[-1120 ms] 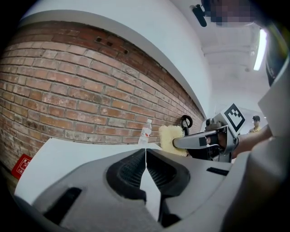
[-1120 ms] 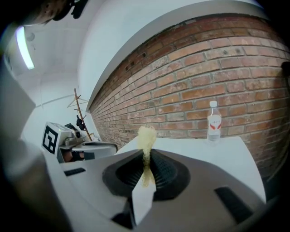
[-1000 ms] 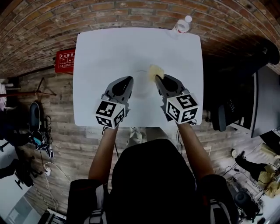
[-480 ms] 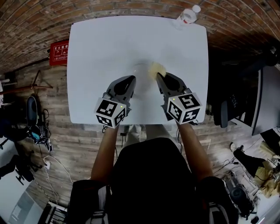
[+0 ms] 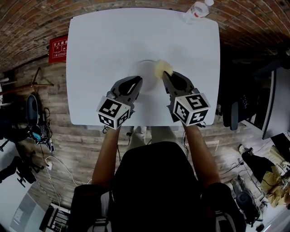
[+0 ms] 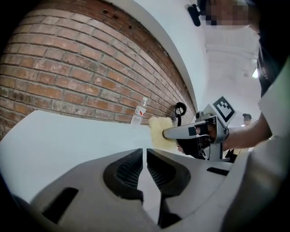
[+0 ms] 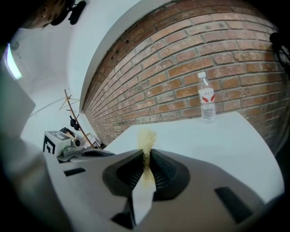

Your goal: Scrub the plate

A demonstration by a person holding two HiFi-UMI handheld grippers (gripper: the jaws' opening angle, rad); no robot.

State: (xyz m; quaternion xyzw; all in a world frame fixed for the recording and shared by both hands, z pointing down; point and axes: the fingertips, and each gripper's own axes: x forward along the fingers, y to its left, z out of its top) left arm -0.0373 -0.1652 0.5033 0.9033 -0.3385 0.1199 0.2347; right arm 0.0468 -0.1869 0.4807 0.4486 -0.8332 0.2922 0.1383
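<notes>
Right gripper [image 5: 166, 75] pinching yellow sponge [image 5: 161, 68] by white plate's [image 5: 145, 72] right edge, left gripper [image 5: 137, 80] pressed together at its left, white bench [image 5: 102, 50].

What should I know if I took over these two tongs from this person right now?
Left tongs: shut, nothing between them, tips by the near left edge of the plate.
Right tongs: shut on the yellow sponge, which is over the plate's right side; whether it touches can't be told.
The plate is white on a white table, so it is hard to see. A water bottle stands at the far right corner.
Done: sponge is in hand.
Left: steady the plate and scrub it.
</notes>
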